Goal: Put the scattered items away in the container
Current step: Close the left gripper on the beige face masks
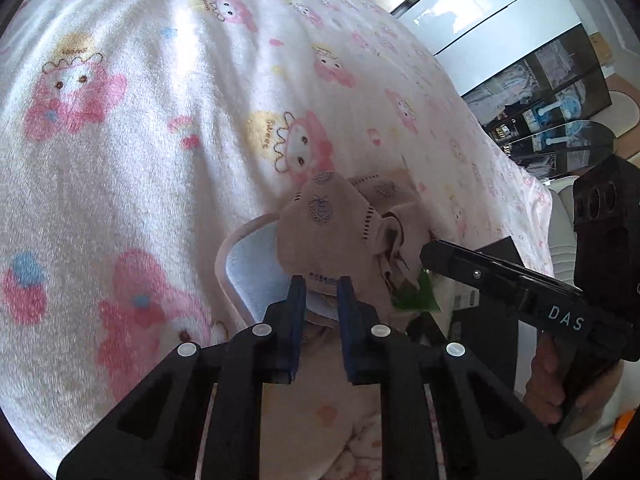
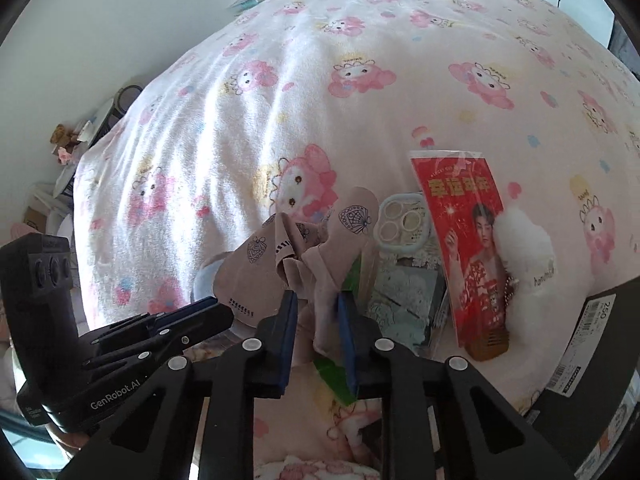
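Pink cartoon bed below. Both tools, left and right, clamped on beige cloth. Soft, light, floppy; best pinched at hems.

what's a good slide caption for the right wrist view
Right gripper pinches beige printed cloth over cartoon blanket; red packet alongside.

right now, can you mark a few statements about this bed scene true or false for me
1. Both grippers grip the beige cloth. True: the left gripper and the right gripper are each closed on part of it.
2. The red packet lies flat under the cloth. False: it stands propped, to the right of the cloth.
3. The bedspread is plain blue. False: it is white with pink cartoon figures.
4. A round case with rings sits beside the red packet. True.
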Demonstrator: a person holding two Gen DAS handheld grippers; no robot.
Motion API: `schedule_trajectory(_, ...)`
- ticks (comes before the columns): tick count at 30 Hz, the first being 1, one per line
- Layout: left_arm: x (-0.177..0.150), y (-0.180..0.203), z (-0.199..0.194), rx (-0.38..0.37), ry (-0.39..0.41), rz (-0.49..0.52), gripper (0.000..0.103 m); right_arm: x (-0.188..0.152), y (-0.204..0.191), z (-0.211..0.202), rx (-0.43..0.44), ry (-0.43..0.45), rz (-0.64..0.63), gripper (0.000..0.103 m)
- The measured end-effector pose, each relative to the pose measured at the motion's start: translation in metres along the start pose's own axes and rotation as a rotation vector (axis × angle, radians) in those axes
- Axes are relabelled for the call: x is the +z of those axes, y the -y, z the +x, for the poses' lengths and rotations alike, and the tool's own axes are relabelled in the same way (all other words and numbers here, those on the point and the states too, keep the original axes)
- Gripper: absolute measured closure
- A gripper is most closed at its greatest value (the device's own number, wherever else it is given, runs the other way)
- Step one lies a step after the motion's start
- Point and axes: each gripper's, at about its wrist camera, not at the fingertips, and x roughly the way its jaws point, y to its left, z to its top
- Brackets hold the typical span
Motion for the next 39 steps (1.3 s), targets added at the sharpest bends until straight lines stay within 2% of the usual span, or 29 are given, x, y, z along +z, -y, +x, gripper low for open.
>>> schedule_trajectory(3, 0.001, -0.004, -0.011, 0.024, 0.019, -0.004, 0.085, -0.011, -0.007, -0.018, 0.021, 0.023, -0.018, 0.087)
schedule_trajectory(5, 0.005, -0.012, -0.008, 0.070, 0.023, -0.043, 0.062, -0.011, -0.010, -0.019, -0.018, 0.022, -0.039, 0.087)
schedule_trajectory(6, 0.008, -0.019, -0.005, 0.082, 0.017, -0.072, 0.058, -0.009, -0.011, -0.015, -0.040, 0.013, -0.039, 0.086)
schedule_trajectory(8, 0.011, -0.027, 0.006, 0.071, -0.005, -0.123, 0.043, -0.002, -0.007, -0.003, -0.090, -0.025, -0.013, 0.080)
schedule_trajectory(10, 0.010, -0.032, 0.020, 0.074, -0.037, -0.157, 0.034, 0.007, -0.003, 0.008, -0.101, -0.034, 0.005, 0.065)
schedule_trajectory(12, 0.008, -0.030, 0.035, 0.065, -0.062, -0.139, 0.035, 0.016, -0.002, 0.015, -0.134, -0.003, 0.013, 0.058)
schedule_trajectory(13, 0.007, -0.028, 0.041, 0.067, -0.063, -0.131, 0.041, 0.018, -0.003, 0.016, -0.162, 0.006, 0.011, 0.057)
schedule_trajectory(14, 0.006, -0.026, 0.046, 0.061, -0.066, -0.126, 0.060, 0.019, -0.004, 0.018, -0.177, 0.003, 0.008, 0.057)
schedule_trajectory(17, 0.007, -0.018, 0.045, 0.028, -0.067, -0.112, 0.086, 0.017, -0.002, 0.020, -0.149, -0.016, 0.018, 0.057)
schedule_trajectory(19, 0.007, -0.008, 0.032, 0.019, -0.035, -0.067, 0.096, 0.011, -0.002, 0.018, -0.137, -0.025, 0.011, 0.057)
schedule_trajectory(22, 0.005, 0.003, 0.006, 0.030, -0.001, -0.007, 0.096, 0.002, -0.001, 0.016, -0.148, -0.046, 0.011, 0.057)
schedule_trajectory(25, 0.000, 0.001, -0.024, 0.062, 0.042, 0.013, 0.096, -0.007, -0.002, 0.009, -0.089, -0.045, 0.023, 0.057)
schedule_trajectory(30, -0.002, -0.035, -0.061, 0.216, 0.159, -0.084, 0.096, -0.008, -0.010, 0.006, -0.052, -0.051, 0.017, 0.057)
schedule_trajectory(31, -0.002, -0.045, -0.061, 0.228, 0.155, -0.113, 0.095, -0.006, -0.013, 0.008, -0.051, -0.055, 0.009, 0.057)
schedule_trajectory(33, -0.004, -0.062, -0.056, 0.192, 0.115, -0.179, 0.090, -0.001, -0.021, 0.015, -0.050, -0.076, -0.021, 0.057)
schedule_trajectory(35, -0.008, -0.072, -0.054, 0.152, 0.100, -0.209, 0.075, 0.004, -0.029, 0.022, -0.019, -0.087, -0.041, 0.057)
schedule_trajectory(36, -0.009, -0.074, -0.053, 0.150, 0.099, -0.214, 0.071, 0.007, -0.033, 0.025, -0.008, -0.092, -0.044, 0.057)
schedule_trajectory(39, -0.010, -0.078, -0.047, 0.147, 0.102, -0.240, 0.065, 0.018, -0.039, 0.033, -0.015, -0.094, -0.041, 0.057)
